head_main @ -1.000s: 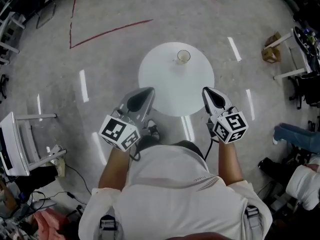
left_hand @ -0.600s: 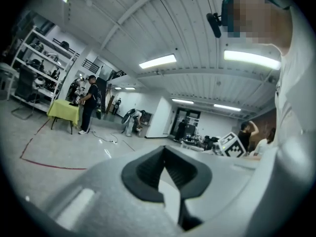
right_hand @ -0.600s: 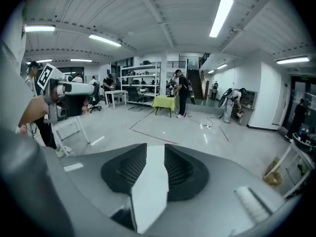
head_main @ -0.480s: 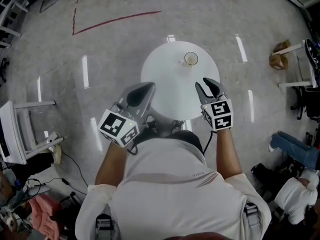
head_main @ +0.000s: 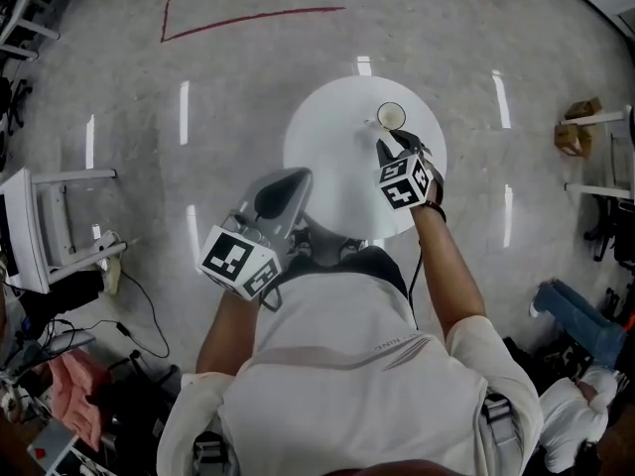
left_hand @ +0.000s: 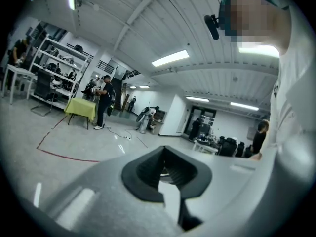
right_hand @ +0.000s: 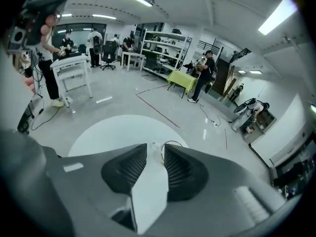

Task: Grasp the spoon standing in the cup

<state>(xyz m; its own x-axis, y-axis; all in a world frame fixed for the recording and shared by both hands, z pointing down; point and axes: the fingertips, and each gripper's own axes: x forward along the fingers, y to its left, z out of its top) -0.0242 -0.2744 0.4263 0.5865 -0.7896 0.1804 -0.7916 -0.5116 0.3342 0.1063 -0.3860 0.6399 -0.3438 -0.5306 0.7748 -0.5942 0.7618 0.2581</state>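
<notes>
The pale grey floor (head_main: 238, 97) of a big workshop spreads around me, with a red tape line (head_main: 253, 15) at 12 o'clock. In front of me stands a round white counter (head_main: 332, 162). A cup (head_main: 391, 116) sits at about 1 o'clock on it, close to the far rim, and the spoon (head_main: 373, 124) stands in it, leaning toward 9 o'clock over the cup's edge.

My right gripper (head_main: 397, 143) reaches over the counter and stops just short of the cup. Its fingers are apart and closing. In the right gripper view the spoon and cup line up with the gap just past the tips, and the pads touch nothing.

My left gripper (head_main: 301, 175) hangs at the counter's 8 o'clock edge, well apart from the cup. Its fingers are together at the tips and hold nothing.
</notes>
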